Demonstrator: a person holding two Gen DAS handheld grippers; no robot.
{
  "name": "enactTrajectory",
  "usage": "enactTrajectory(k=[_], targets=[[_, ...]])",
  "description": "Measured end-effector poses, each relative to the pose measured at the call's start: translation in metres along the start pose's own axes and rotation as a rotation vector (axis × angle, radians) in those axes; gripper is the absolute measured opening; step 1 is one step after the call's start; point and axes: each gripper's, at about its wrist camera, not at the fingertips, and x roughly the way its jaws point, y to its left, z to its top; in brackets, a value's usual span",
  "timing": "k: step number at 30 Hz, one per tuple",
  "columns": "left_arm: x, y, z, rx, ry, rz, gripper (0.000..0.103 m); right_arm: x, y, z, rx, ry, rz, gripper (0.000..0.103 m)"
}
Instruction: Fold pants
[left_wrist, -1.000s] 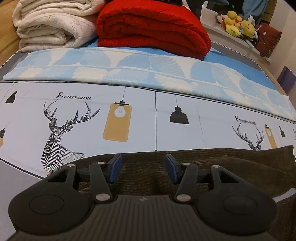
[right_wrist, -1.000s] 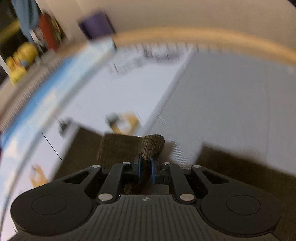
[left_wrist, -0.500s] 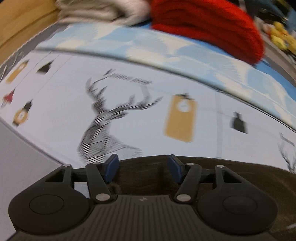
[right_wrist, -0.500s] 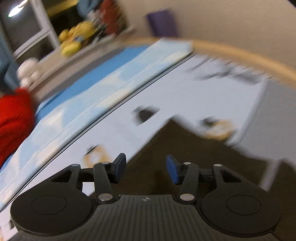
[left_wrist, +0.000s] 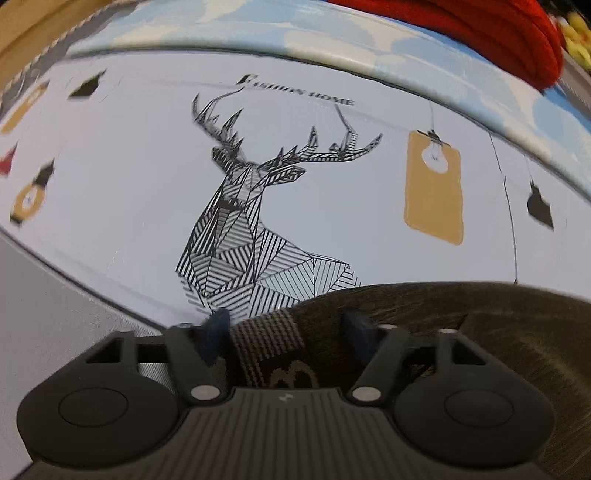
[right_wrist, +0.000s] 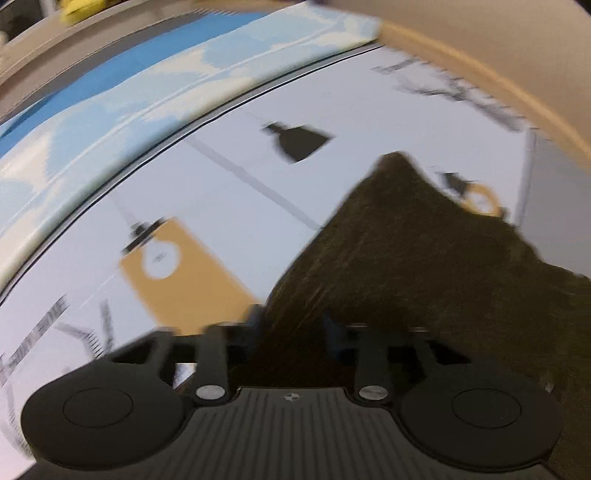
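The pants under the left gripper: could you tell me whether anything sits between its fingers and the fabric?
Nothing visible does. The left gripper has its jaws closing over the ribbed waistband of the brown pants, which lie directly on the printed bedsheet.

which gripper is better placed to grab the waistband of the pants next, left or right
Left, probably. The left gripper already has the ribbed waistband of the pants between its closing jaws. The right gripper, also closing, sits over plain brown cloth with no waistband in sight.
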Motion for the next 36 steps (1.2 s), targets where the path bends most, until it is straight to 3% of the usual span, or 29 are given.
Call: enactTrajectory(k=[2, 3, 5, 7, 9, 13, 19, 24, 31, 36], targets=[[-0.006, -0.001, 0.003, 0.013, -0.031, -0.011, 0.034, -0.004, -0.005, 0.0, 0.062, -0.03, -0.011, 0.008], [-0.011, 0.0, 0.005, 0.003, -0.054, -0.027, 0.031, -0.009, -0.009, 0.002, 0.113, -0.075, -0.005, 0.008], [-0.021, 0.001, 0.008, -0.022, -0.108, -0.081, 0.031, -0.024, -0.022, 0.009, 0.221, -0.221, 0.092, 0.008], [-0.028, -0.001, 0.008, -0.024, -0.164, -0.1, 0.031, -0.025, -0.029, 0.012, 0.218, -0.309, 0.207, 0.009], [-0.031, -0.005, 0.008, -0.017, -0.192, -0.099, 0.032, -0.018, -0.037, 0.013, 0.196, -0.271, 0.229, 0.012], [-0.03, -0.005, 0.01, -0.052, -0.175, -0.075, 0.042, -0.003, -0.069, 0.016, 0.228, -0.091, 0.291, 0.03], [-0.055, 0.003, 0.013, -0.104, -0.199, -0.122, 0.05, -0.041, -0.114, 0.001, -0.007, -0.123, 0.302, 0.048], [-0.051, -0.003, 0.009, -0.089, -0.19, -0.171, 0.061, -0.037, -0.139, -0.01, -0.071, -0.096, 0.306, 0.048], [-0.034, -0.025, 0.017, 0.016, -0.205, -0.202, 0.079, -0.024, -0.083, 0.011, -0.081, -0.01, 0.474, 0.05], [-0.007, -0.036, 0.025, 0.092, -0.173, -0.205, 0.08, -0.004, -0.051, 0.038, -0.006, 0.023, 0.467, 0.062]])
